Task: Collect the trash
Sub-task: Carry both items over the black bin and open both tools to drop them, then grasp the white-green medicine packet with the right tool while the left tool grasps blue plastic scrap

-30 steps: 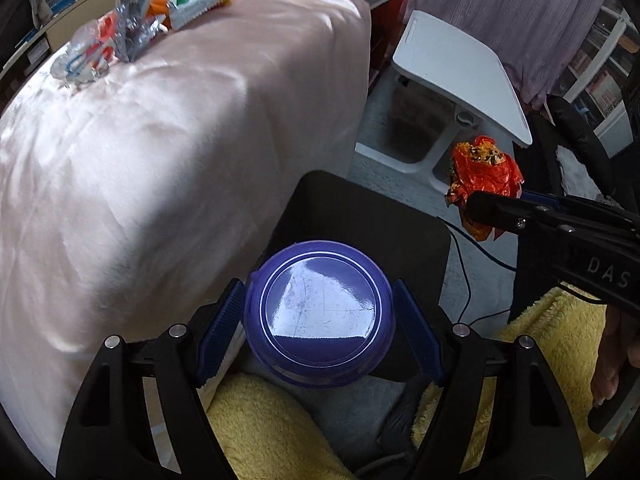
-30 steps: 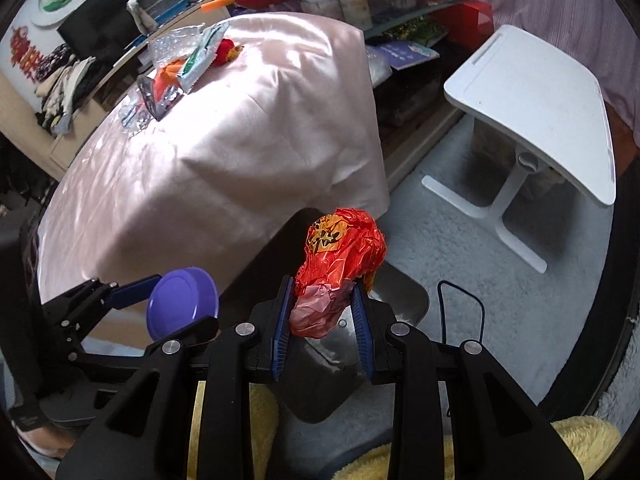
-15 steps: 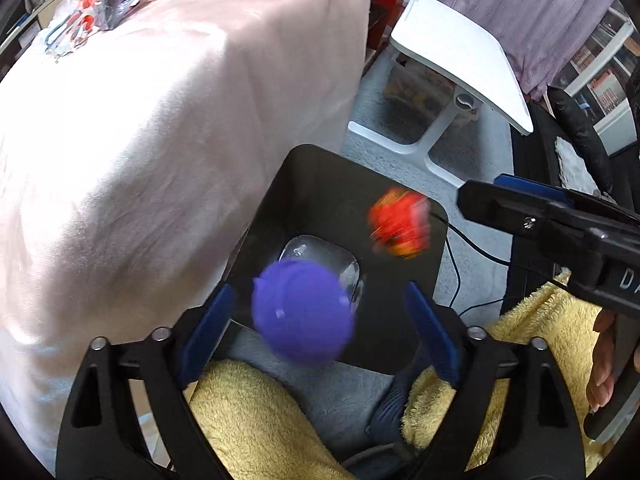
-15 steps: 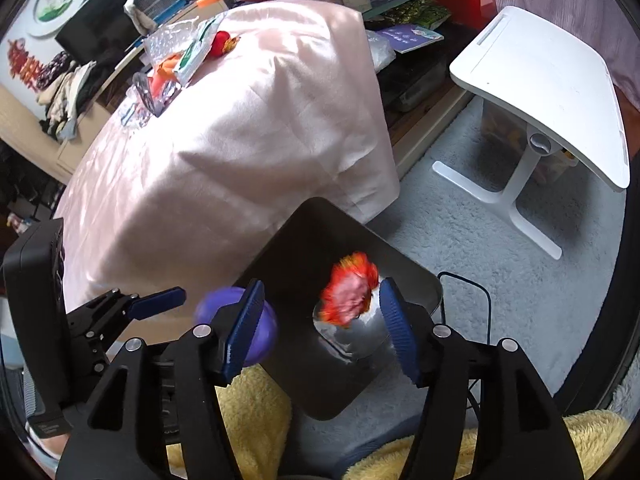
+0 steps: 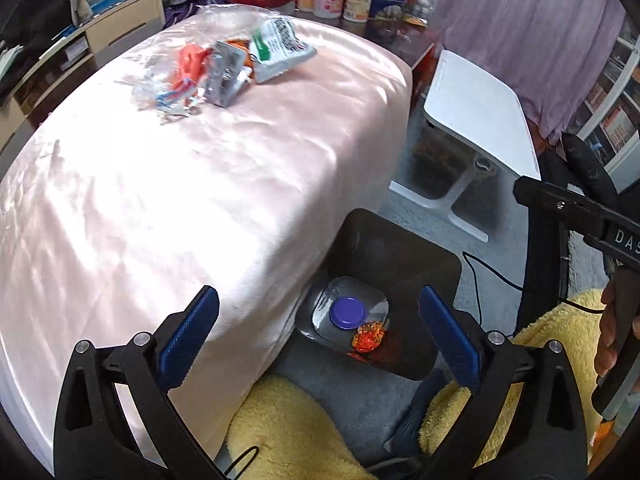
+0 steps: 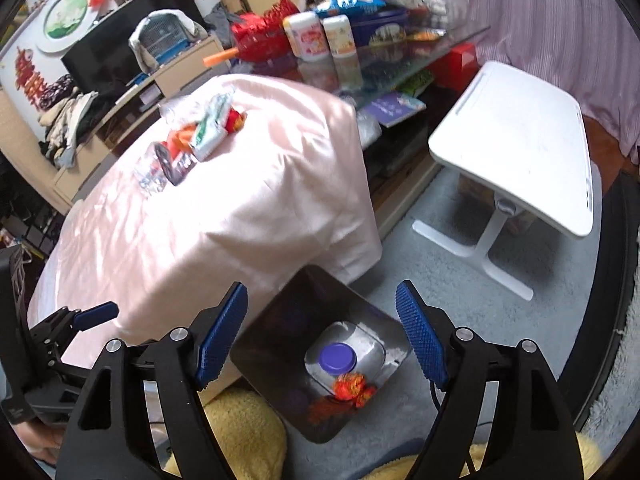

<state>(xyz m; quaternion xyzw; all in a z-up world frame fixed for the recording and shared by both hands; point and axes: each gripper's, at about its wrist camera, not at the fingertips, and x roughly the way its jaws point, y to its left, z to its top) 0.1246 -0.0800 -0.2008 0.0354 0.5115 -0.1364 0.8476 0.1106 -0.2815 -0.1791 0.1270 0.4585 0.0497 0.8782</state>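
Note:
A dark square trash bin [image 5: 434, 254] [image 6: 280, 312] stands on the floor beside the pink-covered table. On its shiny bottom lie a purple lid [image 5: 348, 312] [image 6: 338, 358] and a crumpled red-orange wrapper [image 5: 368, 337] [image 6: 352, 386]. My left gripper [image 5: 318, 338] is open and empty above the bin's near edge. My right gripper [image 6: 320, 338] is open and empty over the bin. A pile of wrappers and plastic trash [image 5: 224, 68] [image 6: 192, 140] lies at the far end of the table.
The pink table cover [image 5: 160, 184] hangs down left of the bin. A white side table [image 5: 476, 108] [image 6: 516, 136] stands to the right on grey carpet. Yellow fleece [image 5: 280, 428] is below the grippers. A cluttered glass table with jars [image 6: 320, 36] stands behind.
Both grippers opened and rose. The purple lid and the red-orange wrapper fell from them and now lie on the bin's bottom.

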